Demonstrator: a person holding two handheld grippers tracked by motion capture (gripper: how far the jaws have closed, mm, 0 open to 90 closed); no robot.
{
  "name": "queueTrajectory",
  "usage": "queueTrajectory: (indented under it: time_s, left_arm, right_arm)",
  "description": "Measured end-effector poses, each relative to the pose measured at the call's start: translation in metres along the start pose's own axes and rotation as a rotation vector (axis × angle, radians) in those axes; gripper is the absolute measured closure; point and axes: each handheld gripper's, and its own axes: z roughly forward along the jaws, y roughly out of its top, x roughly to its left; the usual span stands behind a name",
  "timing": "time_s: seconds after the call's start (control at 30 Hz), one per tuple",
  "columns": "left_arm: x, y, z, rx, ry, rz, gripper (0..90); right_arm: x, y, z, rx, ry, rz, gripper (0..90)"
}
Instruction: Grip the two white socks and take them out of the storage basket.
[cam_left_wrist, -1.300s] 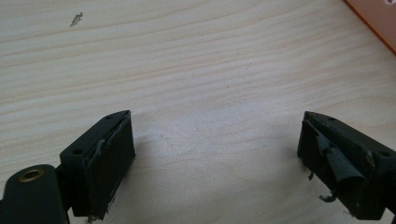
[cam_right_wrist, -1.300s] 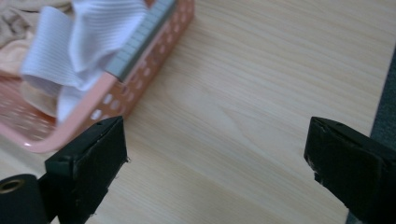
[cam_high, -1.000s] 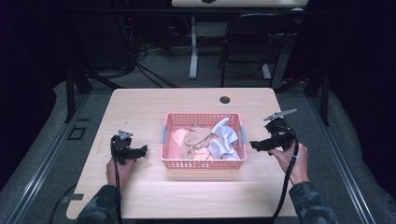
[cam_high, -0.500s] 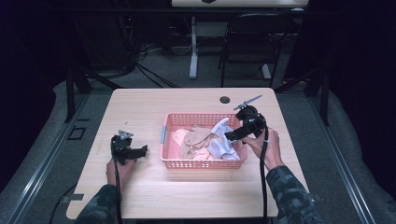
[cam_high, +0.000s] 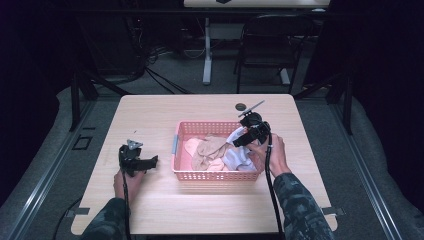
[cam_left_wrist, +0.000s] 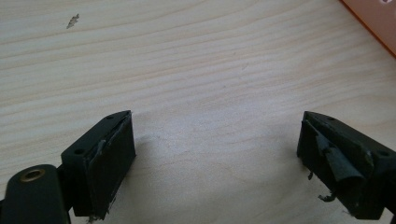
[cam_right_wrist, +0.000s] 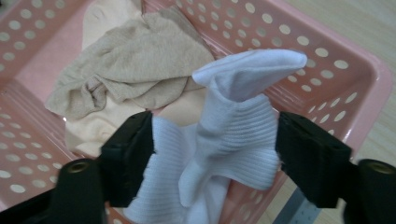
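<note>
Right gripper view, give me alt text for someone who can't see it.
The right gripper has just been closing its black jaws around a bunched white sock inside a pink perforated basket; a beige sock lies crumpled behind it.

No text, label, brand, number or sign can be read anywhere in these views: none on the pale wooden table (cam_high: 165, 115), none on the pink perforated plastic basket (cam_high: 215, 175), and none on the socks lying in it.
</note>
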Motion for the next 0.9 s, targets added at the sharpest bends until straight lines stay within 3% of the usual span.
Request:
queueTrajectory:
  time_s: [0.1, 0.17, 0.4, 0.57, 0.73, 0.9]
  left_arm:
    - [0.0, 0.0, 0.0, 0.0, 0.0, 0.0, 11.1]
    - [0.0, 0.0, 0.0, 0.0, 0.0, 0.0, 11.1]
    - [0.0, 0.0, 0.0, -0.001, 0.0, -0.001, 11.1]
    - [0.0, 0.0, 0.0, 0.0, 0.0, 0.0, 11.1]
    - [0.0, 0.0, 0.0, -0.001, -0.001, -0.001, 11.1]
    - [0.0, 0.0, 0.0, -0.002, -0.003, 0.001, 11.1]
  right_arm:
    - [-0.002, 0.002, 0.008, 0.036, -0.018, 0.008, 38.2]
    - [-0.004, 0.002, 0.012, 0.043, -0.019, 0.03, 39.5]
    - [-0.007, 0.003, 0.023, 0.084, -0.042, 0.034, 42.5]
    - [-0.011, 0.003, 0.028, 0.099, -0.024, 0.066, 55.4]
    - [-0.015, 0.001, 0.03, 0.11, 0.001, 0.082, 76.3]
    - [-0.015, 0.0, 0.024, 0.085, 0.021, 0.091, 82.1]
